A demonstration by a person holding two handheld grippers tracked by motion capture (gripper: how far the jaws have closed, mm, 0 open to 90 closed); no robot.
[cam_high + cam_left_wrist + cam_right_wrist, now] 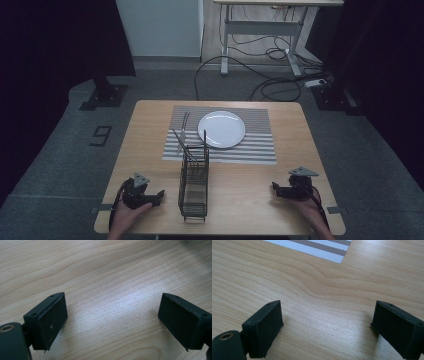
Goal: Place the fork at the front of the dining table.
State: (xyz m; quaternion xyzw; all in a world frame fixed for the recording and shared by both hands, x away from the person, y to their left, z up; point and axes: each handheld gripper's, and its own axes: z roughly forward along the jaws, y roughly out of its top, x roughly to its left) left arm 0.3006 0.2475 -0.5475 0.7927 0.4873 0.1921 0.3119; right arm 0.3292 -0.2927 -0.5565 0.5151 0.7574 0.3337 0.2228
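Observation:
A black wire cutlery rack (194, 184) stands upright in the near middle of the wooden table (150, 135), with thin utensil handles (179, 141) sticking out of its far end. Beyond it a white plate (221, 129) rests on a striped placemat (260, 140), and a fork (185, 125) lies on the mat left of the plate. My left gripper (159, 195) (112, 317) rests on the table left of the rack, open, with bare wood between its jaws. My right gripper (275, 187) (327, 325) lies at the near right, open and holding nothing, a corner of the placemat (322, 247) ahead of it.
A person's hands hold both grippers at the table's near edge. Past the table a grey carpet floor carries a white desk frame (260, 30), loose cables (270, 75) and a power strip (316, 82). Dark curtains and stand bases (105, 95) flank the table.

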